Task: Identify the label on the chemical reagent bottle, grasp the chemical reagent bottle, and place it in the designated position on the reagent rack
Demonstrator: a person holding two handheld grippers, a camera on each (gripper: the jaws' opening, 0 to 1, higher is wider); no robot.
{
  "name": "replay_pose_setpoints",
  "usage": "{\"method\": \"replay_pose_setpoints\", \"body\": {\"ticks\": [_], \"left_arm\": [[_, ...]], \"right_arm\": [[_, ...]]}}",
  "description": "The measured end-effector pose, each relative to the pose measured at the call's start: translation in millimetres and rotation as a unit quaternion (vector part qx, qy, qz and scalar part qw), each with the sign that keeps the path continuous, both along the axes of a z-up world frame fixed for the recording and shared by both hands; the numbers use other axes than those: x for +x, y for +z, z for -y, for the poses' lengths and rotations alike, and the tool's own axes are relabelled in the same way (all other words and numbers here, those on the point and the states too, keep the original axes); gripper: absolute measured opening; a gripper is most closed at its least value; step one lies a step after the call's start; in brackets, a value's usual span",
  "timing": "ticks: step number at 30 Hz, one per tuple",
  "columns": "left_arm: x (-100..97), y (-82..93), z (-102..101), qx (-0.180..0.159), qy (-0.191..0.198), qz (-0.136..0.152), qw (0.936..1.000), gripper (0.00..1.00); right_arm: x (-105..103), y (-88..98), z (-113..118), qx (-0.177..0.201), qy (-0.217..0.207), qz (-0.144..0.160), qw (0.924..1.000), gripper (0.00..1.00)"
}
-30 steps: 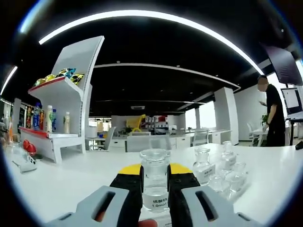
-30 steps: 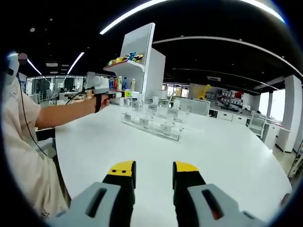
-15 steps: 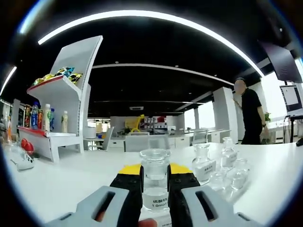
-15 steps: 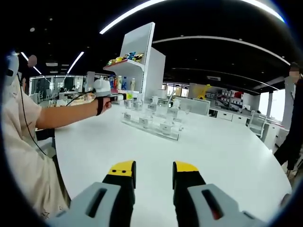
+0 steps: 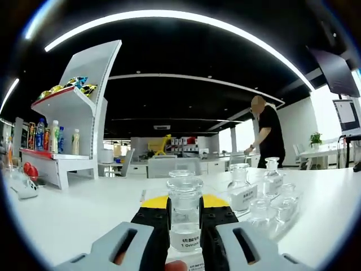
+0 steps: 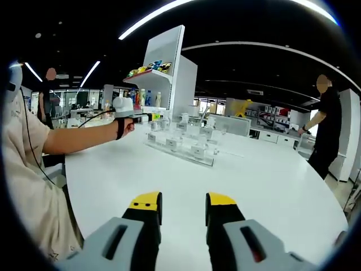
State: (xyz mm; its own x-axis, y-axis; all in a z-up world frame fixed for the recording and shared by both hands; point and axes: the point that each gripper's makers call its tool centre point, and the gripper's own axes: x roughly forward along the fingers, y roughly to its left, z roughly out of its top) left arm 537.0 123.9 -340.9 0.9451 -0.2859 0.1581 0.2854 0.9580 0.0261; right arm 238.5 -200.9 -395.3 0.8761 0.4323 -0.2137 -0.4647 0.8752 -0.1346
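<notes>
In the left gripper view, a clear glass reagent bottle point(image 5: 184, 217) with a round stopper and a white label stands upright between the yellow-tipped jaws of my left gripper point(image 5: 184, 204), which is shut on it above the white table point(image 5: 73, 214). Just right of it sits the clear reagent rack point(image 5: 265, 212) with several labelled glass bottles. In the right gripper view, my right gripper point(image 6: 183, 204) is open over the table with nothing between its jaws. Farther off in that view, the left gripper point(image 6: 135, 116) is held out beside the rack point(image 6: 183, 148).
A white display shelf point(image 5: 73, 135) with drink bottles and snacks stands at the back left; it appears behind the rack point(image 6: 169, 73) in the right gripper view. A person in black point(image 5: 268, 135) walks behind the table. My arm point(image 6: 79, 138) stretches across the left.
The left gripper with the bottle has shifted slightly toward the rack. The person in black has walked leftward behind the table. The right gripper has stayed still.
</notes>
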Motion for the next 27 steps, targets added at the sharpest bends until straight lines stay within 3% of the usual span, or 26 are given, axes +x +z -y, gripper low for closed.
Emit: {"method": "replay_pose_setpoints", "body": {"ticks": [27], "left_arm": [[2.1, -24.3, 2, 0.01, 0.001, -0.017, 0.9998, 0.2]], "right_arm": [[0, -1.8, 0, 0.001, -0.001, -0.003, 1.0, 0.3]]}}
